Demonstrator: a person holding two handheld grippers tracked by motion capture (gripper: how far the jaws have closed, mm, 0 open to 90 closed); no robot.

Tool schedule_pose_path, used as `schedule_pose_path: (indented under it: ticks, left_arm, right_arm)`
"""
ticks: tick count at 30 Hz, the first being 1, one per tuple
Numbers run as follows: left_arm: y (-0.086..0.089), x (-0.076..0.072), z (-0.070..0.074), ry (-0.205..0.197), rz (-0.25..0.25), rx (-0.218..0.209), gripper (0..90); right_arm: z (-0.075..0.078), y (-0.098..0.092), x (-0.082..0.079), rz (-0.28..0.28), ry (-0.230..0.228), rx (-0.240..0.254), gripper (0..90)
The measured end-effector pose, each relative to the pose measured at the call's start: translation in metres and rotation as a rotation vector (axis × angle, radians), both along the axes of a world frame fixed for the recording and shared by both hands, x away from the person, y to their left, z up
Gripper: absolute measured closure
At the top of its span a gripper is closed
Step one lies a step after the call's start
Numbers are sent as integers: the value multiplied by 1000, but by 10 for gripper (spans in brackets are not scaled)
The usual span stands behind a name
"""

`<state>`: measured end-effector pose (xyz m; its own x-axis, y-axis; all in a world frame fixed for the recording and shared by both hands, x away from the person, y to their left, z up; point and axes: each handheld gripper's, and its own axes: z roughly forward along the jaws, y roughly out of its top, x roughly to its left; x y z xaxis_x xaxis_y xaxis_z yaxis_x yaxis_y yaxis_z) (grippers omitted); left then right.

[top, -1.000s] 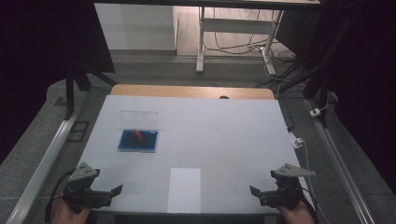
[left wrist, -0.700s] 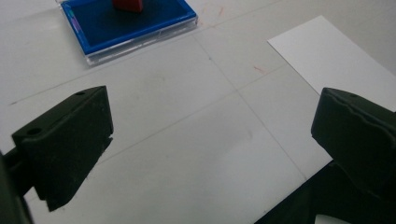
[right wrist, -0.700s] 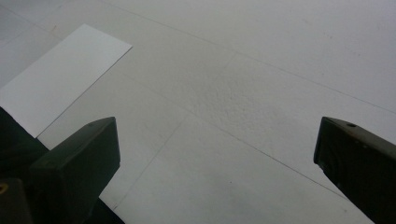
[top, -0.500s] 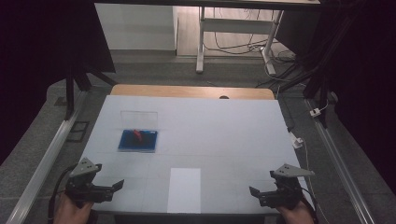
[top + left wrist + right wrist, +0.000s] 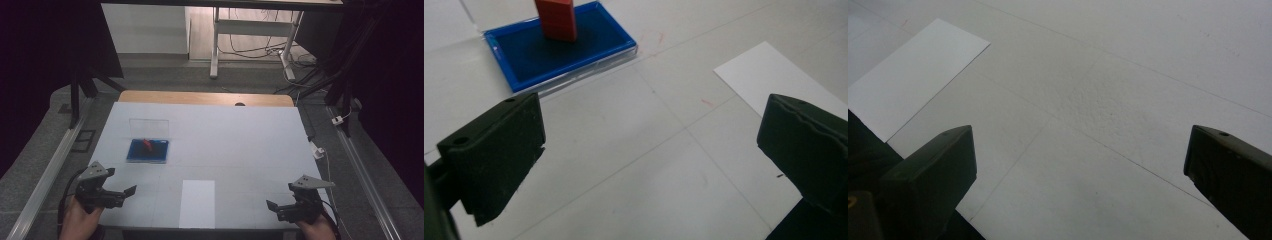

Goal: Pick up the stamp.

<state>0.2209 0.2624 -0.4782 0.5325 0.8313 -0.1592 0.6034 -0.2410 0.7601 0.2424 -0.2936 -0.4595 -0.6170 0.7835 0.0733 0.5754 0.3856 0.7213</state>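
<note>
Well ahead of the left gripper, whose jaws gape empty, a red block stands on the blue tray; right gripper likewise gapes, farther from the tray

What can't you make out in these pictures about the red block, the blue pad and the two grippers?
- Red block: its top is cut off by the upper edge of the left gripper view; in the high view it is too small to tell its shape.
- Blue pad: its far end is cut off by that same edge.
- Clear lid: faint in the high view; whether it is hinged to the pad is unclear.
- Right gripper: the jaw bases are cut off by the bottom edge.
</note>
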Motion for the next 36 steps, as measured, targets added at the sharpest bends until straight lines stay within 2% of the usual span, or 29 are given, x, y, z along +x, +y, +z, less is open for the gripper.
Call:
schedule_pose_path:
  ticks: [6,10,15,20,28,36]
  left_arm:
    - [-2,10,-2,-7,-19,-11,0]
    - [-3,18,-2,11,-29,-19,0]
    - [-4,29,-4,31,-25,11,0]
    - [-5,43,-3,37,-11,14,0]
    - [-7,63,-5,50,-1,38,0]
    - [-3,80,-7,41,5,54,0]
  right_arm:
    - [0,-2,0,-15,2,15,6]
    - [0,-2,0,-14,3,17,6]
    - [0,-1,0,-8,-5,7,6]
    - [1,-4,1,-23,1,30,6]
    - [0,-2,0,-16,4,17,6]
    - [0,-2,1,-13,6,16,6]
